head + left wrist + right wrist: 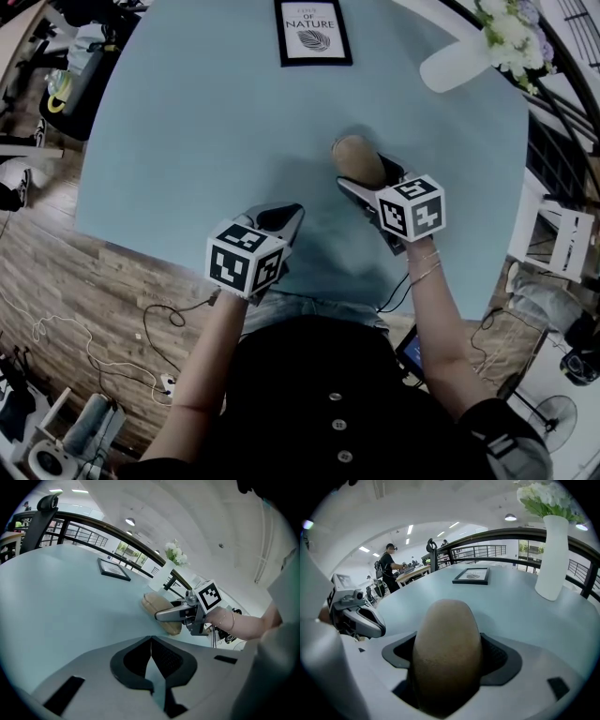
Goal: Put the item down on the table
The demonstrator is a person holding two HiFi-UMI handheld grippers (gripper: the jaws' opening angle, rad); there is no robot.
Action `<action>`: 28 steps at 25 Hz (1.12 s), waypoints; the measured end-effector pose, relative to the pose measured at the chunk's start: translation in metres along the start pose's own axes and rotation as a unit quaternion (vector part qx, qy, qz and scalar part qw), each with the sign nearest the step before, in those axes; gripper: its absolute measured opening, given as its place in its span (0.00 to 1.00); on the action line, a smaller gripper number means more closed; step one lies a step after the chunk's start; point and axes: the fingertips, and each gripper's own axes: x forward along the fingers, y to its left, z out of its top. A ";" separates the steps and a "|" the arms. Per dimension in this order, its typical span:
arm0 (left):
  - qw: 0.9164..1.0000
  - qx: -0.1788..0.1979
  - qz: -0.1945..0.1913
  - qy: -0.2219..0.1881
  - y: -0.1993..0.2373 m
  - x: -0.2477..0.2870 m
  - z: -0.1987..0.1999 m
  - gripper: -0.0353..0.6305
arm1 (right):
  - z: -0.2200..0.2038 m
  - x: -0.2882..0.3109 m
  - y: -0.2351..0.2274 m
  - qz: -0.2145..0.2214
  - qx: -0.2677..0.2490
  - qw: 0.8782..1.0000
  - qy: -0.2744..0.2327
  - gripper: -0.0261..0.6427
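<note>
right gripper (366, 178) clamping tan oblong item (354, 157) just over blue table (187, 141), contact unclear. left gripper (286, 217) hovering empty, jaws together. advising lowering until item is resting flat, then parting jaws slowly, since rounded shape is likely rolling.

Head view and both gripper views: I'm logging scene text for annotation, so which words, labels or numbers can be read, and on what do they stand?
"OF NATURE": on the framed picture on the table, above a leaf drawing; the small word above it is too small to read.
Left gripper's cube and right gripper's cube: square marker patterns only, no letters.
Tan item held between jaws: no print visible.
</note>
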 end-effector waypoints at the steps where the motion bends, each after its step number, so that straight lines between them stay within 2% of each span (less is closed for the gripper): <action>1: 1.000 -0.001 0.002 -0.001 0.001 -0.001 0.000 0.08 | 0.000 0.001 -0.001 -0.002 0.003 1.000 0.000 0.65; 5: 1.000 -0.005 0.009 -0.003 0.007 -0.005 -0.003 0.08 | 0.001 0.007 -0.003 -0.014 0.009 1.000 0.001 0.65; 13: 1.000 -0.010 0.019 -0.010 0.013 -0.010 -0.002 0.08 | 0.001 0.011 -0.002 -0.040 -0.009 0.999 0.005 0.65; 21: 1.000 0.001 0.017 -0.007 0.009 -0.015 -0.003 0.08 | 0.002 0.010 0.001 -0.054 -0.005 0.999 -0.001 0.65; 28: 1.000 0.016 0.007 0.003 0.003 -0.022 -0.006 0.08 | 0.011 -0.005 0.003 -0.065 0.006 0.997 -0.029 0.65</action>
